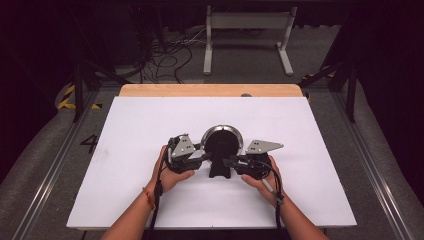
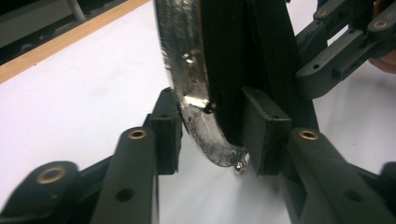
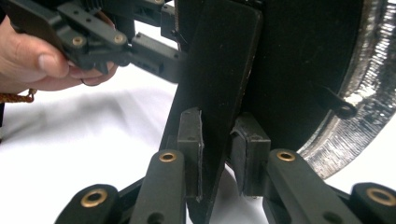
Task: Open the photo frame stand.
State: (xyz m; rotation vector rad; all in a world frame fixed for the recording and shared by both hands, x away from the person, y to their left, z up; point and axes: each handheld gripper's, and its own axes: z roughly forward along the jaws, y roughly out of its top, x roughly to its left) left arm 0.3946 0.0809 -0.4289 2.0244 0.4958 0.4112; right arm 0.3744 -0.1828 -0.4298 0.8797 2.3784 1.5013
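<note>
Mirror work sits at the centre of the high view: a round, silver-rimmed mirror with a black back (image 1: 221,141) stands upright on the white surface (image 1: 150,125), its black fold-out prop (image 1: 220,170) pointing toward the person. It lies between the two tongs, left tongs (image 1: 204,159) just to its left and right tongs (image 1: 231,161) just to its right, both equally near. In the left gripper view, the mirror's edge (image 2: 196,93) rises straight ahead between the left tongs' jaws; one pad seems to touch the black back, the other stands just beside the silver rim with a small gap, so I judge them apart, not yet clamped. In the right gripper view, the right tongs are clamped on the flat black prop (image 3: 215,93), whose long axis runs upward and away from them, the mirror's disc just behind. The coming move likely turns on swinging prop against disc.
</note>
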